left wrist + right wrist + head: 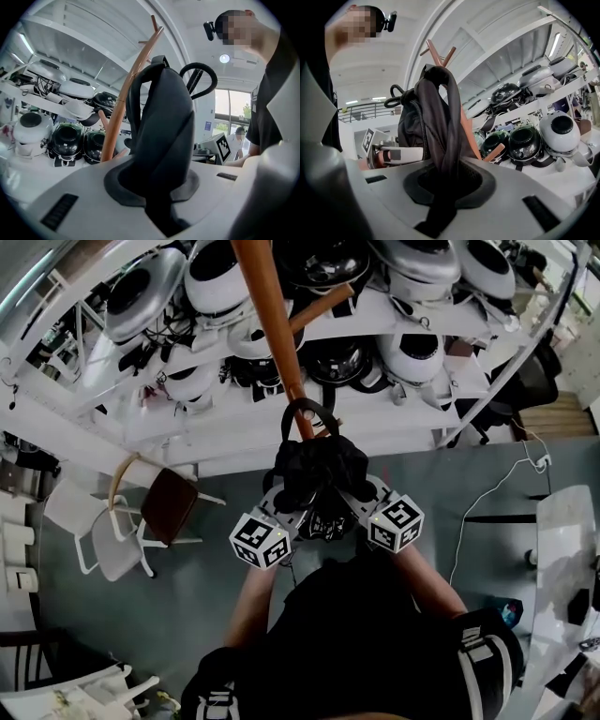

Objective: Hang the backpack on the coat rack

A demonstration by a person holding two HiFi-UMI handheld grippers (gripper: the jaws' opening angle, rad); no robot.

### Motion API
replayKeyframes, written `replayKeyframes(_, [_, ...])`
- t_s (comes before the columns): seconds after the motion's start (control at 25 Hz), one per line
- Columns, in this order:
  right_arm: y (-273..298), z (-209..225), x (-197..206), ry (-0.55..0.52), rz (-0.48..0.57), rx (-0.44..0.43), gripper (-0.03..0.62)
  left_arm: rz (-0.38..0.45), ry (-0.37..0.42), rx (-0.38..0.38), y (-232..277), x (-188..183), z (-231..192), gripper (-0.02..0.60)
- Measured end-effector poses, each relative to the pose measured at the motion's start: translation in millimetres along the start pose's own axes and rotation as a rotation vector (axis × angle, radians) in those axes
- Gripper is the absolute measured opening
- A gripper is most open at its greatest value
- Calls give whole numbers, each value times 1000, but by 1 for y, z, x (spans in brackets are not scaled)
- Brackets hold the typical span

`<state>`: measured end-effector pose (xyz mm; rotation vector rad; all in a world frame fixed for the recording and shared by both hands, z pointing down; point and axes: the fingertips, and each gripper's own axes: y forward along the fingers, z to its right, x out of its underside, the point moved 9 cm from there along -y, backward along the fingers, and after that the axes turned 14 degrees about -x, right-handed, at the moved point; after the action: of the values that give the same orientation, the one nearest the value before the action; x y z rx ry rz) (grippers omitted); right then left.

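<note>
While the black backpack (314,470) hangs bunched between your two grippers, held up against the wooden coat rack (277,329), its top loop (307,413) sits close against the rack; whether it is hooked on cannot be told. Your left gripper (159,187) is clamped nearly closed on a fold of the backpack; your right gripper (443,187) pinches its strap likewise. Behind the rack stand white shelves (394,423) crowded with round pots (412,352); a brown chair (171,505) stands on the floor (216,615) at your left.
</note>
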<state>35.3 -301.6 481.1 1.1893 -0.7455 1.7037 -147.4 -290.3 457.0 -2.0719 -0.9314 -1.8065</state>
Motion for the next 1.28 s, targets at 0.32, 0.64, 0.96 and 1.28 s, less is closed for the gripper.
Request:
replayKeyframes(0.32, [10,21,7,30,-21,-4,64,-21,-23,-16,16,8,-14,80])
replayKeyframes(0.64, [20,30,10,47,-35,2,64,-38,-32,-14,24,11,-26,80])
replayKeyframes(0.96, [22,35,16,57,-58,15,64,-56,-45,-13,30,18,-30,80])
replayKeyframes(1.28, [25,43,17,70,-69,22,64,-71,-50,-9,39,21,-37,80])
